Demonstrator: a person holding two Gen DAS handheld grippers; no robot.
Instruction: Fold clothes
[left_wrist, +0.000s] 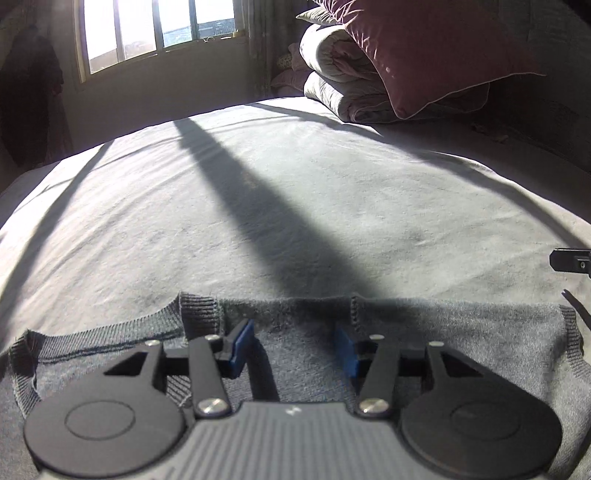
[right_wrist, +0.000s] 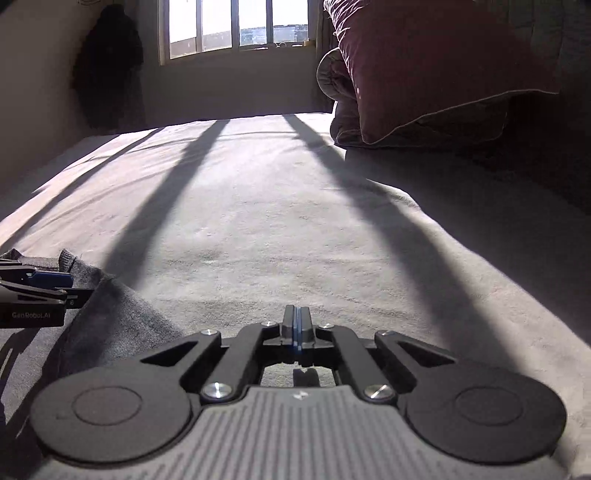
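Bed (left_wrist: 295, 192): pale sheet, fills most of both views, barred with long window shadows running near to far. Window (left_wrist: 159, 29) on the far wall. Far right: a stack of folded quilts (left_wrist: 332, 74) with a maroon pillow (left_wrist: 436, 51) leaning on them. Dark garment hanging on the far-left wall (right_wrist: 107, 66); not part of the work, as far as can be told.

Grey knit sweater (left_wrist: 295, 332): lies flat on the near edge of the bed, directly under the left wrist camera. Ribbed bands show at its far edge, one on the left (left_wrist: 199, 314), a seam on the right (left_wrist: 354, 310), a ribbed edge at far right. Which are cuffs, hem or collar I cannot tell. Visible far edge runs left to right across the bed, so the long axis of what shows lies crosswise; the rest is hidden under the gripper body.

Progress, as judged: ribbed pieces appear laid inward over the body, suggesting sleeves already turned in, with the main fold left to do. Early to middle stage. No finished stack of clothes visible.

Left gripper (left_wrist: 293, 345): jaws parted, blue pads standing over the sweater's middle, nothing pinched between them. Whether the tips touch the knit is unclear.

Right gripper (right_wrist: 296, 325): jaws fully closed, pads pressed together, empty. It sits over bare sheet, just right of the sweater's right edge (right_wrist: 122, 314).
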